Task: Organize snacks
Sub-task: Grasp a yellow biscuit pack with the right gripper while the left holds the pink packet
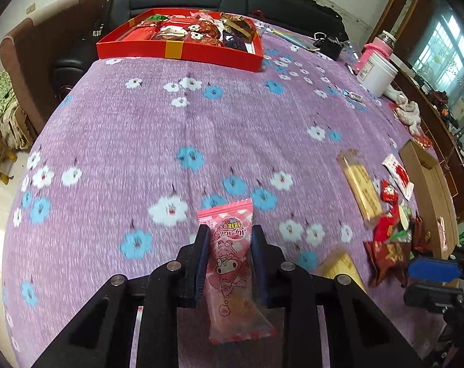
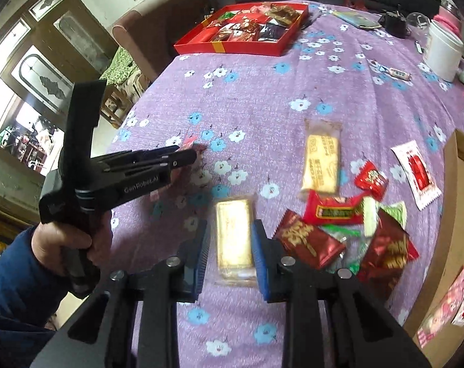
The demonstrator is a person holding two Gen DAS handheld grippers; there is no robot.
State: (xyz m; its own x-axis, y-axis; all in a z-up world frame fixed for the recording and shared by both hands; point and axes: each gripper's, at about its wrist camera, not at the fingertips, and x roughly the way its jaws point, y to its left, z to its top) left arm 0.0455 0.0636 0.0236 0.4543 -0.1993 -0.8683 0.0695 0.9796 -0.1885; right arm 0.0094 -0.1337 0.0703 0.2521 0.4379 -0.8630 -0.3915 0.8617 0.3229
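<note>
A purple cloth printed with white and blue flowers (image 1: 232,116) is spread over the table. At its far edge a shallow red cardboard tray (image 1: 182,51) is filled with glossy wrapped snacks. A pink crinkled cartoon-printed candy packet (image 1: 230,263) is clamped lengthwise in the left gripper (image 1: 230,233). A clear-wrapped rectangular yellow cake (image 2: 234,237) is clamped in the right gripper (image 2: 230,228), beside a heap of red foil packets (image 2: 333,230).
</note>
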